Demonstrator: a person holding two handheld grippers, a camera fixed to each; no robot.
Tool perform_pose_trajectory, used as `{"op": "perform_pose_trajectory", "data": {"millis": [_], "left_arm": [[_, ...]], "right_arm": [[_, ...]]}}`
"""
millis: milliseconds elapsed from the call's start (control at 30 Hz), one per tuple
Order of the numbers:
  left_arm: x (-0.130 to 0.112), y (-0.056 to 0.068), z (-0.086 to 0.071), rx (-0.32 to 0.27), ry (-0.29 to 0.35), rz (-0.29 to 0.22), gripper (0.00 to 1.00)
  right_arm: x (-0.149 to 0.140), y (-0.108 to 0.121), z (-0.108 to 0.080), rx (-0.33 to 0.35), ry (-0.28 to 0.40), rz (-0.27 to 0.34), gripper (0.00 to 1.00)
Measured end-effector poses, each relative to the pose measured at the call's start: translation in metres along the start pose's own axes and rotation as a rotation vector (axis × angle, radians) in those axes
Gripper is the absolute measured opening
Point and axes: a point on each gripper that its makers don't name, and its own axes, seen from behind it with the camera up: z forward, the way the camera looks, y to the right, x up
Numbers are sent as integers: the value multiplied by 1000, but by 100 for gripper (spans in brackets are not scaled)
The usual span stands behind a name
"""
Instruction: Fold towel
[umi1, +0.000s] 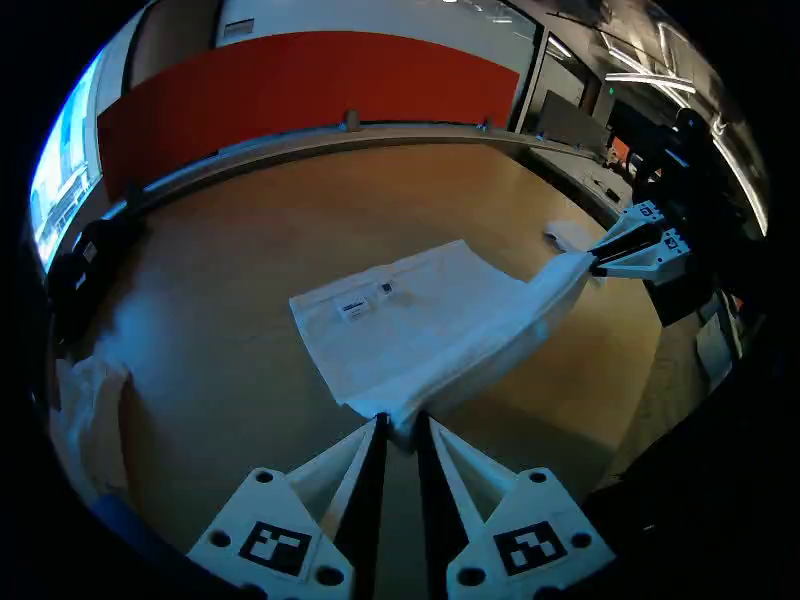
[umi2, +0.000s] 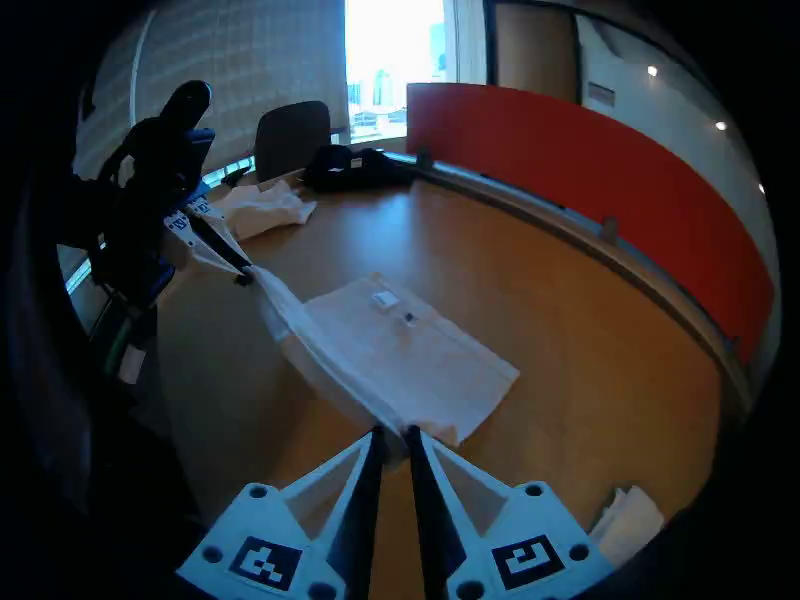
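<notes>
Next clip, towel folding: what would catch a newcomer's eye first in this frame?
The white towel lies in the middle of the wooden table, with its near edge raised and stretched between the left hand-held gripper and the right hand-held gripper. Each pinches one end of that edge. Behind the table, a long red partition runs along the far side.

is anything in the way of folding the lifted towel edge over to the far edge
Nothing visible. The left claw and right claw each pinch a raised corner of the towel; its flat part ahead bears just its own tags, and the spare cloths lie off toward the table edges.
</notes>
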Motion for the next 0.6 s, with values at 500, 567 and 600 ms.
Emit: {"op": "perform_pose_trajectory", "data": {"millis": [500, 567, 600], "left_arm": [[33, -26, 28, 31, 34, 0, 20], [37, -30, 33, 34, 37, 1, 20], [39, -32, 35, 35, 37, 3, 20]], "right_arm": [[14, 33, 26, -36, -3, -1, 19], [16, 38, 29, -43, -6, -4, 19], [17, 40, 31, -46, -7, -6, 19]]}}
